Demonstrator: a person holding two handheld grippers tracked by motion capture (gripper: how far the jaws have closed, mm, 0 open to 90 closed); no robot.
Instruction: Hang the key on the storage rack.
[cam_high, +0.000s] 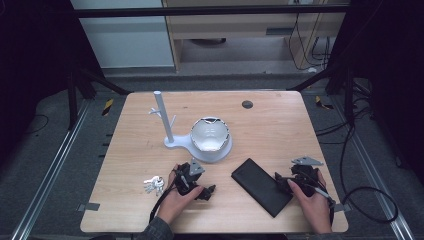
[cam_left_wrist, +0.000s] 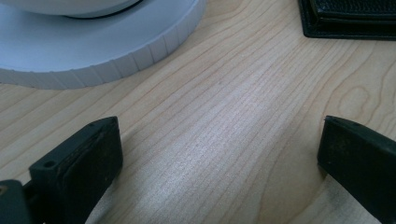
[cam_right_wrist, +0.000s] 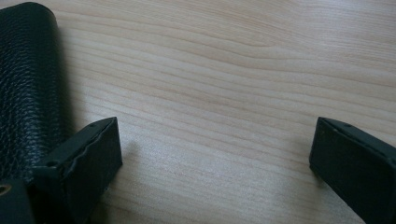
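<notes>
hands (cam_high: 182, 196) low on table (cam_high: 270, 125), fingers (cam_left_wrist: 84, 163) apart

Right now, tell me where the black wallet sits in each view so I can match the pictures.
High view: the black wallet lies right of centre near the front edge, between the two hands.
Left gripper view: its corner sits at the top right, beyond the open jaws.
Right gripper view: its grained leather runs down the left edge, beside the left jaw.
Shared landmark: the wooden table, whose grain runs under the wallet throughout.
</notes>
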